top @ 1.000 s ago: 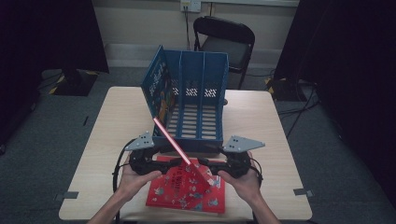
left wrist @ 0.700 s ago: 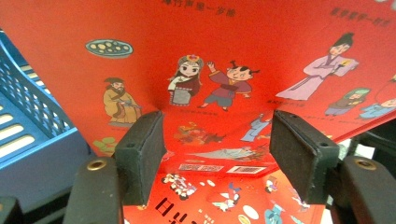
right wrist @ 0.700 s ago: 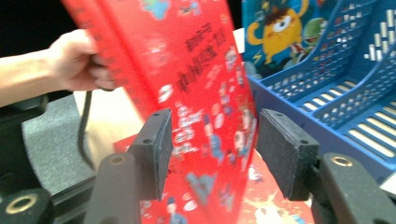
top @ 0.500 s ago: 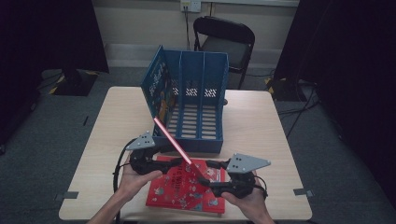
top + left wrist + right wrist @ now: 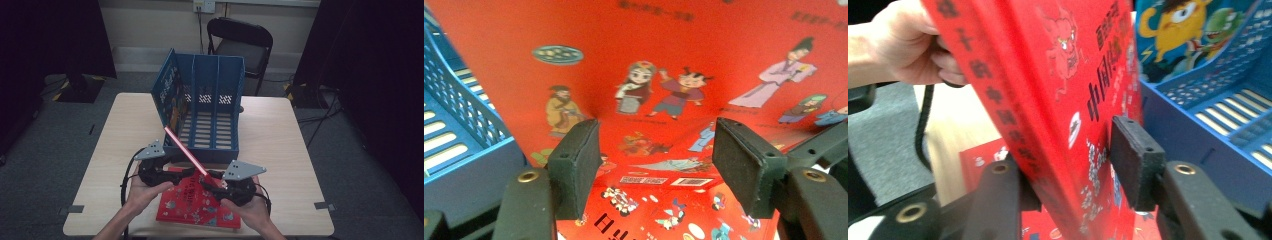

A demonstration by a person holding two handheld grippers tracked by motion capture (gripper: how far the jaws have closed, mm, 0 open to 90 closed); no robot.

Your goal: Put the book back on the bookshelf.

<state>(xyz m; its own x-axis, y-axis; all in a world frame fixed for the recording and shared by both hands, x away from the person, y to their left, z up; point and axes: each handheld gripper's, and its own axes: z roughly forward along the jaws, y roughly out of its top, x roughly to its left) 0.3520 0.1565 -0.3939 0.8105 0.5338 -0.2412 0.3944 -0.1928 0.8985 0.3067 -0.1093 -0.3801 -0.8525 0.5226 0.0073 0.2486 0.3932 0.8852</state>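
Just before the blue rack's (image 5: 212, 150) front edge, a tilted red book (image 5: 186, 153).

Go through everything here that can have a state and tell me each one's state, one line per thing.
Raised red book: tilted on edge, between the right gripper's jaws.
Flat red book: lying on the table, closed.
Blue file rack: tipped onto its back, slots facing up, a picture book in the left slot.
Left gripper: open, jaws apart over a red cover.
Right gripper: jaws just closing on the raised book.
Chair: unoccupied.
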